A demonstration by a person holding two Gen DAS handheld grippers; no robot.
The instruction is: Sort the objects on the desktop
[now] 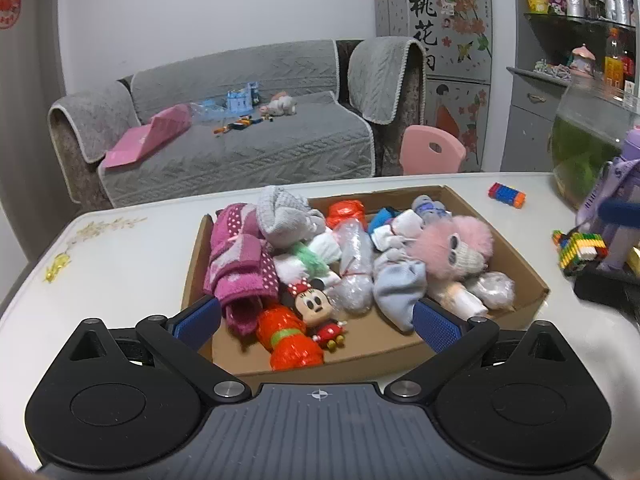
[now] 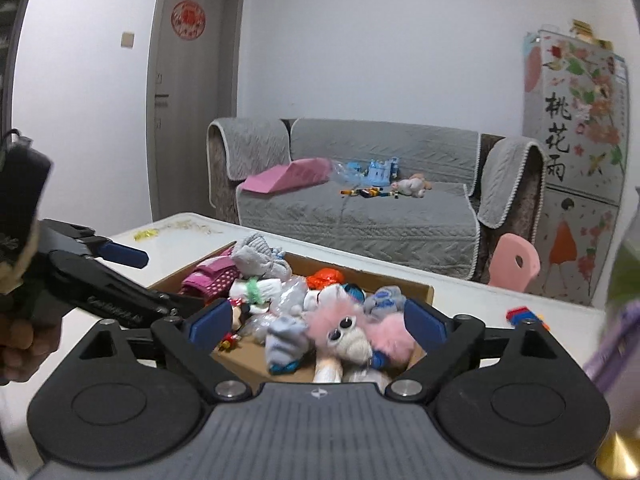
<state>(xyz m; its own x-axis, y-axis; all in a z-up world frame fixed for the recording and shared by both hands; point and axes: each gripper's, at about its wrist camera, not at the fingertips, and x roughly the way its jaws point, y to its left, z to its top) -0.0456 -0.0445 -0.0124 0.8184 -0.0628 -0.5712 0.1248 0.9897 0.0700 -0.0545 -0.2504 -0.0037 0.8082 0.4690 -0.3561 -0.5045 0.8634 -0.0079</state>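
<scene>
A shallow cardboard box [image 1: 524, 276] on the white table holds socks, a pink towel [image 1: 240, 264], a Minnie Mouse figure [image 1: 316, 308], red wrapped pieces [image 1: 288, 340], bubble-wrapped bundles and a pink fluffy toy [image 1: 452, 248]. My left gripper [image 1: 318, 322] is open and empty over the box's near edge. My right gripper [image 2: 318, 326] is open and empty above the box [image 2: 420, 292], near the pink fluffy toy [image 2: 352, 332]. The left gripper [image 2: 120, 256] also shows at the left of the right wrist view.
A coloured brick roll [image 1: 507, 195] lies on the table beyond the box. A brick model [image 1: 580, 248], a purple bottle [image 1: 616, 208] and a fish tank [image 1: 588, 148] stand at the right. A grey sofa [image 1: 240, 140] and pink chair [image 1: 432, 152] lie behind the table.
</scene>
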